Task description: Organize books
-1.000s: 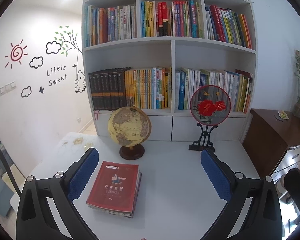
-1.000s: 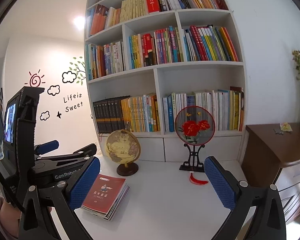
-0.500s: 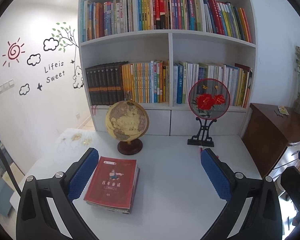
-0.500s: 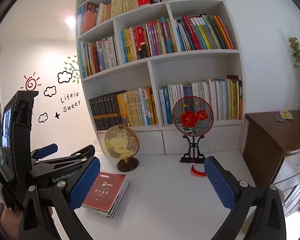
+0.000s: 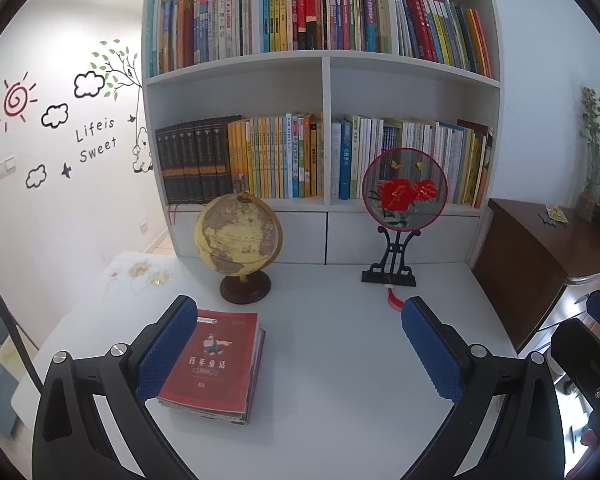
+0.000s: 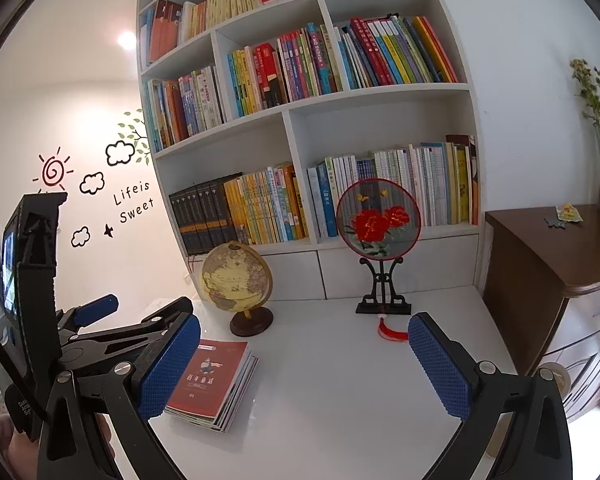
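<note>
A stack of thin books with a red cover (image 5: 214, 364) lies flat on the white table (image 5: 340, 380), in front of the globe. My left gripper (image 5: 298, 320) hovers open above the table, and its left pad overlaps the stack's left edge in view. My right gripper (image 6: 304, 328) is also open and holds nothing. From the right wrist the stack (image 6: 210, 380) appears beside that gripper's left pad. A white bookshelf (image 5: 326, 80) behind the table is packed with upright books; its middle row is bare.
A globe (image 5: 236, 236) and a round embroidered fan on a black stand (image 5: 404, 192) stand at the back of the table, with a red tassel (image 5: 394, 300) lying in front of the stand. A brown cabinet (image 5: 540, 248) borders the table's right side.
Both views have drifted: the shelf, globe and fan now sit a little higher in the frame. The stack has not moved on the table, and both grippers stay open.
</note>
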`<state>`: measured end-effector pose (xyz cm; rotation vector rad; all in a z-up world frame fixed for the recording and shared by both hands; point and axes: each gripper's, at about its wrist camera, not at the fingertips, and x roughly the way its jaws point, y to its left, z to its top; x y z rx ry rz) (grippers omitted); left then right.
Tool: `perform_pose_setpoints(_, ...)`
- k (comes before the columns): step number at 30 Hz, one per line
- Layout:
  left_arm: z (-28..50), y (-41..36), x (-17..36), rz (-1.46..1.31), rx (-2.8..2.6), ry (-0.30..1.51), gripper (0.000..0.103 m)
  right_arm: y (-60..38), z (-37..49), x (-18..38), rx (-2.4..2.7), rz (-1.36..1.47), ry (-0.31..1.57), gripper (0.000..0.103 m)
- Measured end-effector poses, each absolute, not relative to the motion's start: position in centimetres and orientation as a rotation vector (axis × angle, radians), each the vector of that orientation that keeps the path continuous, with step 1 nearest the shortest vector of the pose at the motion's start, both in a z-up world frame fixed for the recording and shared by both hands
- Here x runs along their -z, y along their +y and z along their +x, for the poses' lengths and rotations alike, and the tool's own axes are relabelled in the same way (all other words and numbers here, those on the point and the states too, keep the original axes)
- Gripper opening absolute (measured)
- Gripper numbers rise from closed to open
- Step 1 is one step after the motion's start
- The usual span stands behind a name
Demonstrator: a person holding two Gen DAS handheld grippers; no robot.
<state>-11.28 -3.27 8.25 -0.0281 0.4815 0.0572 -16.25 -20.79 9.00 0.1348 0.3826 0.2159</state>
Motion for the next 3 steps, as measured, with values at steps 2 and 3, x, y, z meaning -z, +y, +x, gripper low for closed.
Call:
perform_pose_setpoints(2,-11.15,-3.29,-8.11,-0.028,-0.058,0.486,0.102,-20.86,-16.12,-8.95,-0.215,0.138,0.384,0.103)
perform_pose_setpoints(3,-11.09,-3.33,-8.06,-0.028,-0.058,0.489,0.102,-20.91,-16.02,-8.89,-0.216,0.141,0.387,0.103)
